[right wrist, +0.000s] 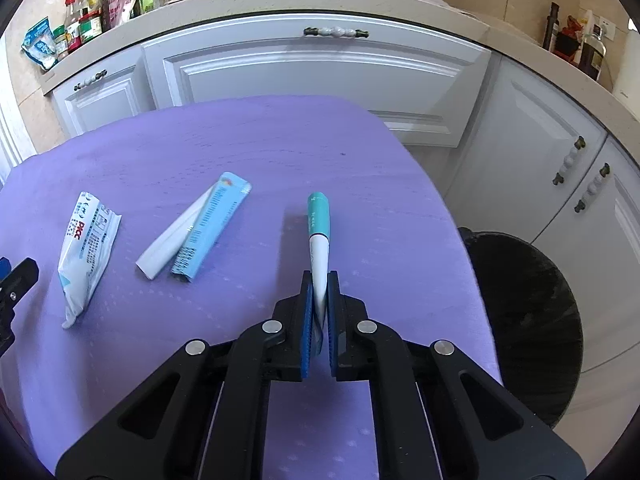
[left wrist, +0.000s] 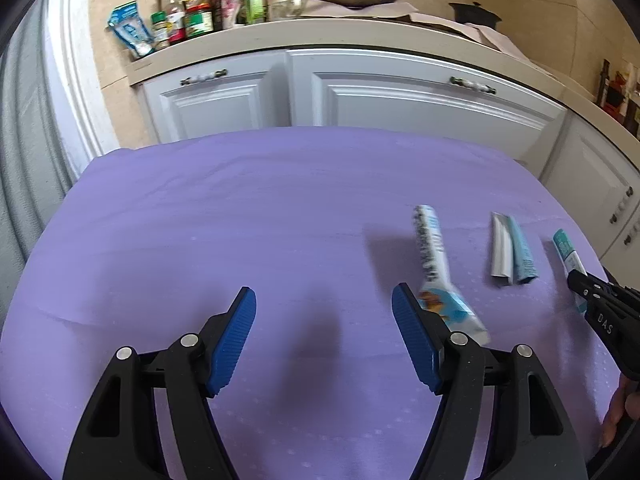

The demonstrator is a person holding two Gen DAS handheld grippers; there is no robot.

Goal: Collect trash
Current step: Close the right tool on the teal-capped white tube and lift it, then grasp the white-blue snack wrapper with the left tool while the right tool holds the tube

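Note:
Three wrappers lie on a purple tablecloth (left wrist: 240, 220). My right gripper (right wrist: 320, 280) is shut on the white end of a teal-and-white stick wrapper (right wrist: 319, 232), which points away over the cloth; it also shows in the left wrist view (left wrist: 566, 252). A light-blue and white wrapper (right wrist: 200, 232) lies to its left, also in the left wrist view (left wrist: 510, 252). A white-and-blue pouch (right wrist: 86, 252) lies further left. My left gripper (left wrist: 324, 304) is open and empty, its right finger beside the pouch (left wrist: 436, 272).
A black-lined trash bin (right wrist: 532, 320) stands on the floor to the right of the table. White cabinets (left wrist: 360, 92) and a counter with bottles and jars (left wrist: 200, 12) stand behind the table.

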